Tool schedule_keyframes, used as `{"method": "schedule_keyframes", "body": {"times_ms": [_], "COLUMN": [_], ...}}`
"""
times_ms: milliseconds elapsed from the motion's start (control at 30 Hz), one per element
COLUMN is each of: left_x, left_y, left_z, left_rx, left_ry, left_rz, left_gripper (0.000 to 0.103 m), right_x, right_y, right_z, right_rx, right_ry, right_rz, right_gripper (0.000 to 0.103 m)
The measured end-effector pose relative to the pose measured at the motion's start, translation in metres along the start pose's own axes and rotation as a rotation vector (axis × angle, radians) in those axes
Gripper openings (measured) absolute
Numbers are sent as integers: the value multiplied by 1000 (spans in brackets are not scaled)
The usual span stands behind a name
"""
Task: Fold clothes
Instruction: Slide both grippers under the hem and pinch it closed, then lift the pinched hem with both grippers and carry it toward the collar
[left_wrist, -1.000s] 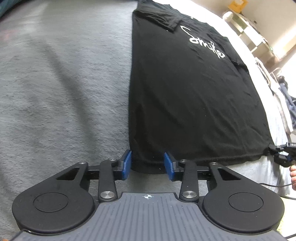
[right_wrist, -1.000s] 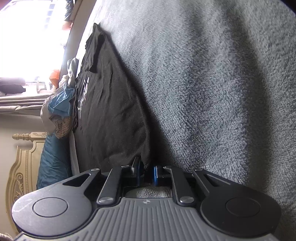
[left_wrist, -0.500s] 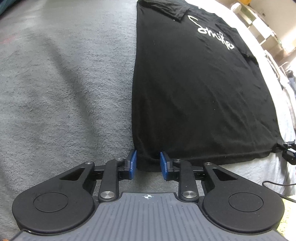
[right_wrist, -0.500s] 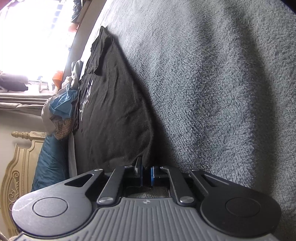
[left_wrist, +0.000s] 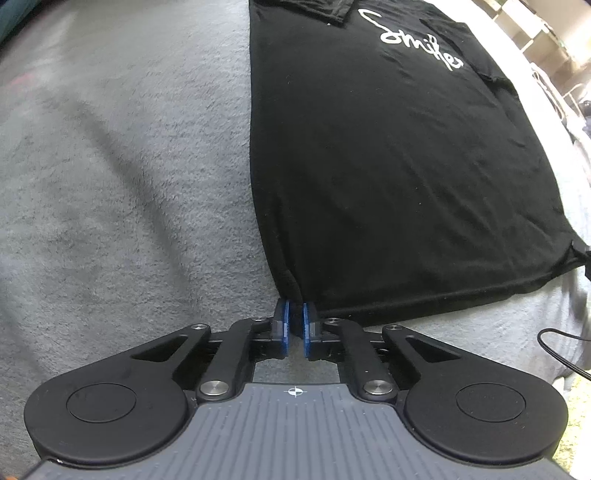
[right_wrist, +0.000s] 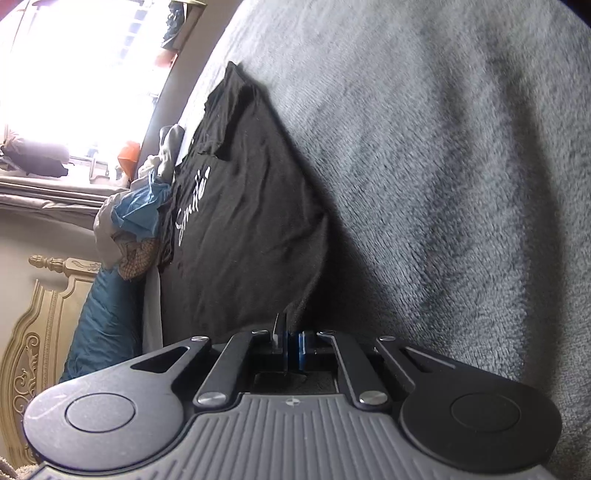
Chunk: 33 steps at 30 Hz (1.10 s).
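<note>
Grey fleece blanket (left_wrist: 122, 177) covers the bed, filling most of both wrist views. Carved headboard (right_wrist: 33, 332) and a heap of other clothes (right_wrist: 136, 218) sit beyond the bed's far edge, under a bright window.

Black T-shirt (left_wrist: 388, 158) lies flat on the blanket, white script across the chest, sleeves already tucked in over the body, hem nearest the cameras.

Left gripper (left_wrist: 294, 325): jaws stood spread either side of the near hem corner a second ago; they have just been closing and now pinch that corner, cloth bunched between the blue pads.

Right gripper (right_wrist: 291, 345): jaws narrower to begin with, likewise just closing; now pressed together on the shirt's other hem corner, fabric rising straight out of the pads.

Reading: both bottom corners secured, shirt not yet lifted, hem taut between the two grips. Likely next step is carrying the hem up toward the collar. Risk: thin cloth slipping from one pinch, skewing the fold.
</note>
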<state>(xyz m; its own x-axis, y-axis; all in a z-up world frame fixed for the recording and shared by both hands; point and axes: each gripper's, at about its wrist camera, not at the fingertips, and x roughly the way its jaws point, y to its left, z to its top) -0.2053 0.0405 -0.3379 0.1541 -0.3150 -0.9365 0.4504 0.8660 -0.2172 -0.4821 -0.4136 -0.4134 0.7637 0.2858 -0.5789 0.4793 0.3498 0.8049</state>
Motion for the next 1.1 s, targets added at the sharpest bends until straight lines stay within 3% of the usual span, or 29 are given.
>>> {"method": "schedule_keyframes", "body": {"times_ms": [467,1100], "left_x": [-39,-34], "left_y": [16,32], "left_z": [30,153], "left_rx": [-89,-65], "left_ry": [-205,-410], "left_rz": [-120,-236], "left_gripper": [4,3], "right_x": [-1,24], "right_y": [45,139], "right_z": [32,116], "right_rx": [-62,-121], "right_ry": [-84,-274], "right_rz": [65,44], "right_gripper": [5,4]}}
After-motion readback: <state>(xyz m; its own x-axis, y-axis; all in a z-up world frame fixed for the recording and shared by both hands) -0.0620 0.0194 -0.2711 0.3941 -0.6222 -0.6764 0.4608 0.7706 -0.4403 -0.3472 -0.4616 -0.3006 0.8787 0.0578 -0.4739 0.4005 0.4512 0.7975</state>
